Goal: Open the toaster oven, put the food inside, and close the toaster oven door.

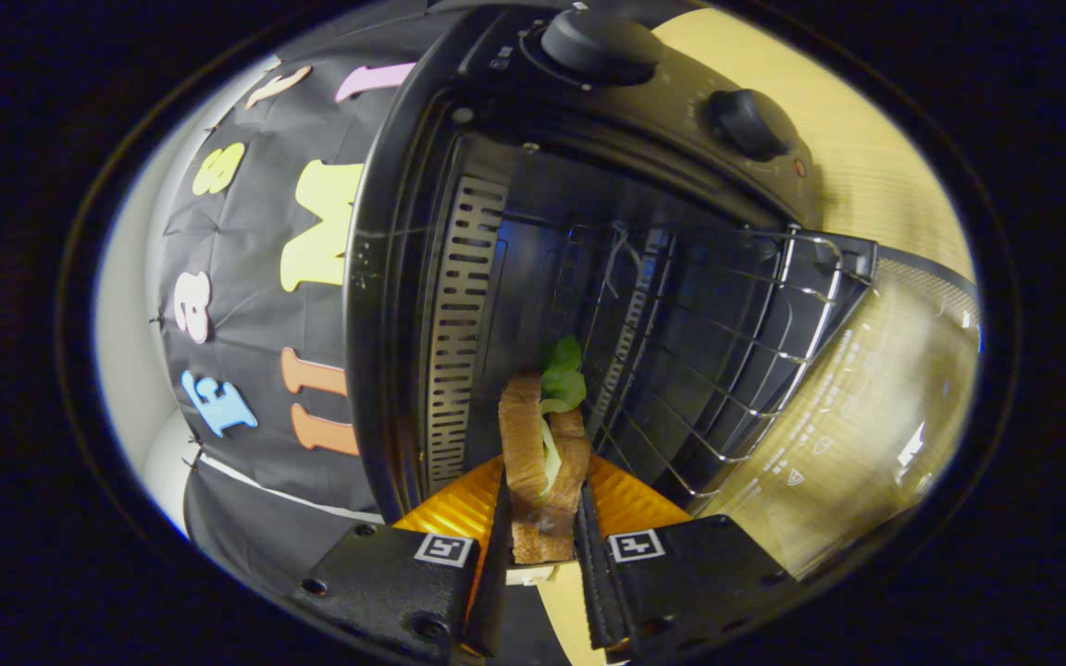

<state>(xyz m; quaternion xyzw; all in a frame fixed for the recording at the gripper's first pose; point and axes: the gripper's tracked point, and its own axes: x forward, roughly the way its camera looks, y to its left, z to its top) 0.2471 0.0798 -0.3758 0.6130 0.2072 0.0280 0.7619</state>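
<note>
A sandwich point(542, 453) of brown bread with green lettuce is clamped between my two fingers, my gripper point(542, 504) shut on it. Straight ahead stands the black toaster oven point(459, 166) with its door open. The view is rolled sideways, so the oven's dark cavity sits just beyond the sandwich. Its wire rack point(727, 342) is slid partly out over the glass door point(866, 407), which lies folded down onto the wooden table. The sandwich's lettuce end points into the cavity mouth beside the slotted inner side wall point(459, 333). Two control knobs point(598, 42) sit on the oven's front panel.
The pale wooden table point(875, 148) carries the oven. The booth's black cloth wall point(246, 277) hangs behind and beside the oven. A light wall patch point(126, 351) shows past the cloth.
</note>
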